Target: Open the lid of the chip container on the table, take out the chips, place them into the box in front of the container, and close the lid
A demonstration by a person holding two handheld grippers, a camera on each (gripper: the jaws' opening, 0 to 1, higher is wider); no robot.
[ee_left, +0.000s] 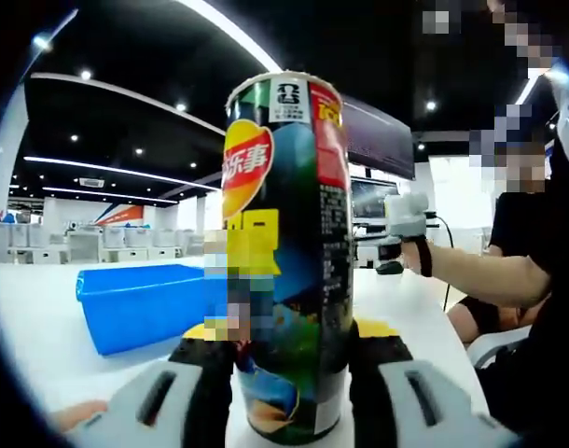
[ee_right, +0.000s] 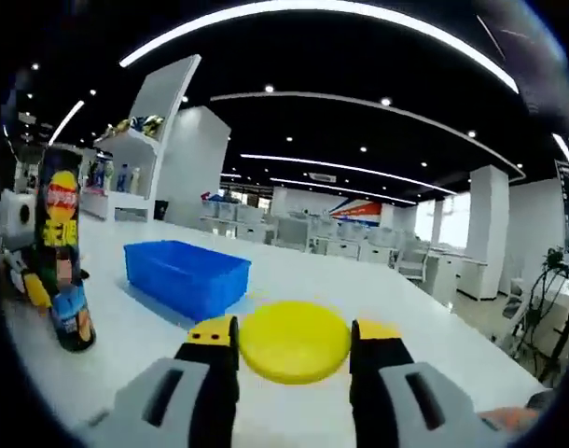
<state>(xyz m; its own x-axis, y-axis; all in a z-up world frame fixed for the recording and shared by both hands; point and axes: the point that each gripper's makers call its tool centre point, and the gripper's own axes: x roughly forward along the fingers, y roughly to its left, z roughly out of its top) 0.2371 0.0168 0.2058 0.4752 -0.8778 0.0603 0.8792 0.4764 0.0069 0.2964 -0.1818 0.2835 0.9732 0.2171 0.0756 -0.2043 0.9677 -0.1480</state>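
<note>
can (ee_left: 286, 252) stood upright on the white table (ee_left: 42, 317), clamped near its base between the fingers (ee_left: 208, 378) of the left gripper (ee_left: 289, 373), lid off. right gripper (ee_right: 294, 350) held the yellow lid (ee_right: 295, 342) flat, its fingers (ee_right: 215, 359) closed on the lid's edges. blue box (ee_right: 187, 275) sat just right of the can.

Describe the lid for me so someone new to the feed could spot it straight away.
Start with the white table and find the blue box on it. Nearer the camera than the box, the yellow lid sits between the jaws of the right claw. It is a flat, plain yellow disc, unlike the tall printed chip container standing upright off to the left.
</note>
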